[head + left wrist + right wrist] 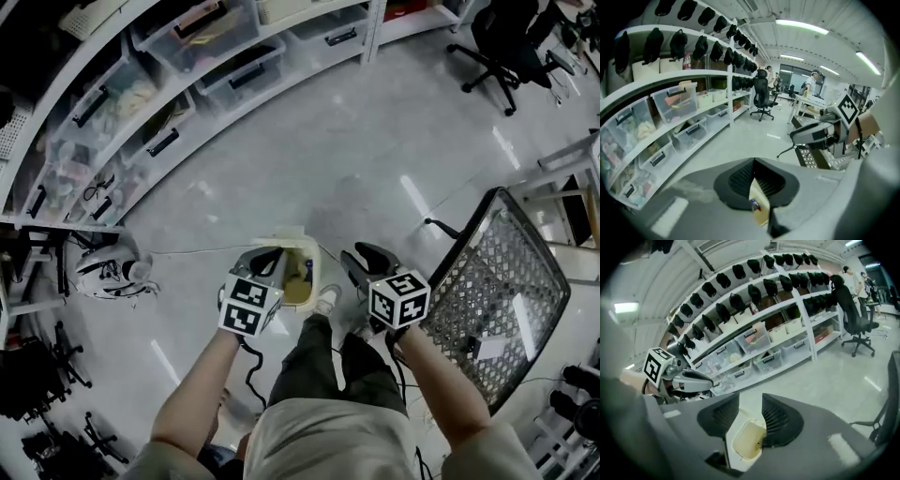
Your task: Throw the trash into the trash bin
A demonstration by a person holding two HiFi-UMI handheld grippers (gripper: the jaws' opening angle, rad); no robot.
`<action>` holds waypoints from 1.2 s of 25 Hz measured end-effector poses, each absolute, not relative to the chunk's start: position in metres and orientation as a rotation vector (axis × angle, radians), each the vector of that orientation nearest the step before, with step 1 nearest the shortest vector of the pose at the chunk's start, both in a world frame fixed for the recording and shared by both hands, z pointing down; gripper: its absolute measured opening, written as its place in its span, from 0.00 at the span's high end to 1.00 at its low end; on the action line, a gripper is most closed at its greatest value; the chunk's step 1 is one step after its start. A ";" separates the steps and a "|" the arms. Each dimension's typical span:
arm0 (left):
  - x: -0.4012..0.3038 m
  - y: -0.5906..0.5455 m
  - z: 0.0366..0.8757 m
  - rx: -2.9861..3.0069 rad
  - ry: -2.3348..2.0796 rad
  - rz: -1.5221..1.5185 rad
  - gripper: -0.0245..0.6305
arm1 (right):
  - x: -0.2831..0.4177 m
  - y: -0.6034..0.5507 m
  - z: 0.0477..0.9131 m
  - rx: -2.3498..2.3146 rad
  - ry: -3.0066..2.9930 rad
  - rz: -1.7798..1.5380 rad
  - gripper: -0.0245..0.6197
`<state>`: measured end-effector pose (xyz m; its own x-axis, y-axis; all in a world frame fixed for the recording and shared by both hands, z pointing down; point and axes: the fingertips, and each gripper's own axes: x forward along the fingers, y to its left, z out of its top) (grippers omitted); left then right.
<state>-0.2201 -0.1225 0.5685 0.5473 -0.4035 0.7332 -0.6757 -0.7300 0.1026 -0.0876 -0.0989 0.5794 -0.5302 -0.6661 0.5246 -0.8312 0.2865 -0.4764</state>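
Note:
A cream trash bin stands open on the floor just ahead of my white shoe, with a small blue item inside. My left gripper hovers over the bin's left rim. In the left gripper view its fingertips meet with nothing between them, and the bin and the blue item show below. My right gripper hangs to the right of the bin. Its jaws stand apart and empty, with the bin seen through the gap.
Long shelves with clear storage boxes run along the left and back. A black mesh chair is close on the right. A black office chair stands far right. A white bundle and a cable lie at the left.

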 end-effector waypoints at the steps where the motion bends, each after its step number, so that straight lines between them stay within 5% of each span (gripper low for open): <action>1: -0.210 -0.127 0.555 2.432 -0.879 0.990 0.96 | -0.074 -0.101 0.561 1.439 -2.344 1.051 0.72; 16: -0.023 -0.113 0.358 2.897 -0.625 0.855 0.96 | 0.119 -0.023 0.313 2.160 -2.379 0.698 0.72; 30: 0.096 -0.054 0.310 3.071 -0.334 0.742 0.96 | 0.218 0.077 0.287 2.546 -2.037 0.628 0.71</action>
<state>0.0959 -0.0541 0.3099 0.8690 -0.2112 0.4476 -0.1950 -0.9773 -0.0827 0.2177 0.0765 0.2869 0.1826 -0.9669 0.1785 -0.8996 -0.2375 -0.3665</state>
